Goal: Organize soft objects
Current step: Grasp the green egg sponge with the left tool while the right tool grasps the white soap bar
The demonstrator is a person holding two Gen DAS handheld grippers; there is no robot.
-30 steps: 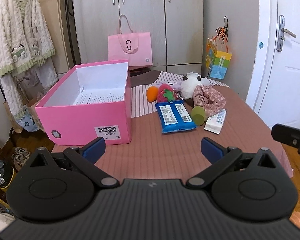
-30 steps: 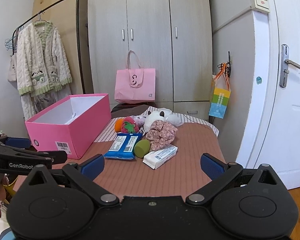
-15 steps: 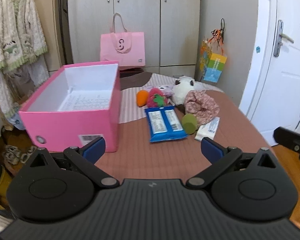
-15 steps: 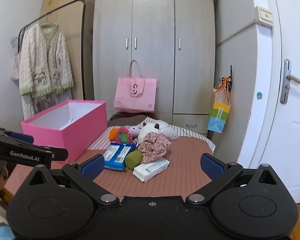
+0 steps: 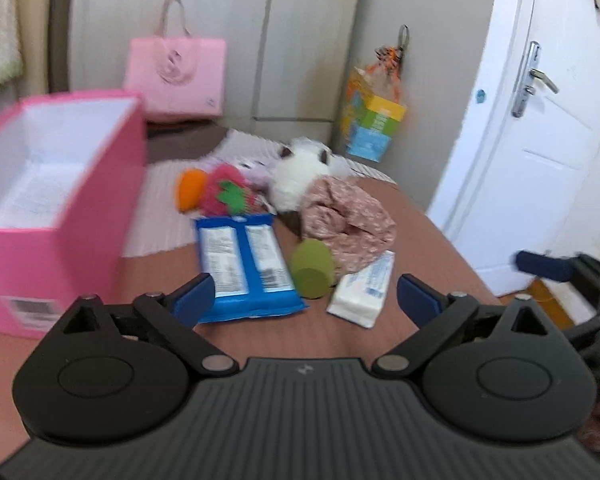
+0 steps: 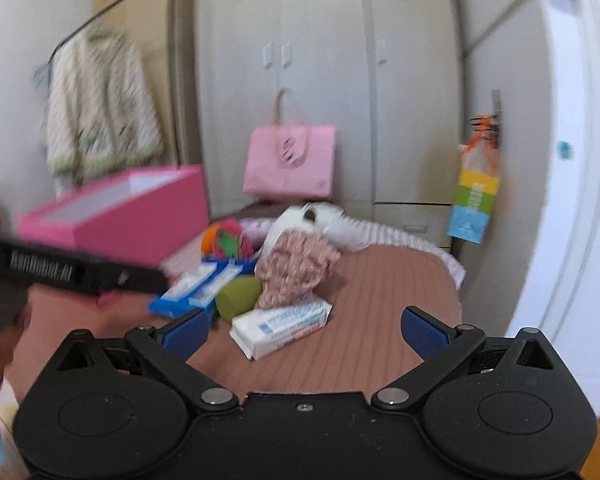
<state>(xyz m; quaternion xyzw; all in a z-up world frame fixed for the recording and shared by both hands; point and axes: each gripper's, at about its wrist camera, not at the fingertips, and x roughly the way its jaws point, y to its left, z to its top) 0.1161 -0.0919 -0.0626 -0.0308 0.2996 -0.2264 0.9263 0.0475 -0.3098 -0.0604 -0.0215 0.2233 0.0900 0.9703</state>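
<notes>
Soft objects [image 5: 332, 204], door handle [image 5: 534, 80] left view only, hanging cardigan [image 6: 100, 100] right view only

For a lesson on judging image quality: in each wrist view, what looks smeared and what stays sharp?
Left wrist view: the open pink cardboard box and blue wipes packet are motion-smeared, while the left gripper stays crisp. Right wrist view: the white tissue pack is soft and the cupboard lines bow, but the right gripper stays sharp.

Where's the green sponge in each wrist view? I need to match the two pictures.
Left wrist: green sponge at centre, between blue pack and white pack.
Right wrist: green sponge left of centre, behind white pack.
Shared landmark: pink box, at left in both.
</notes>
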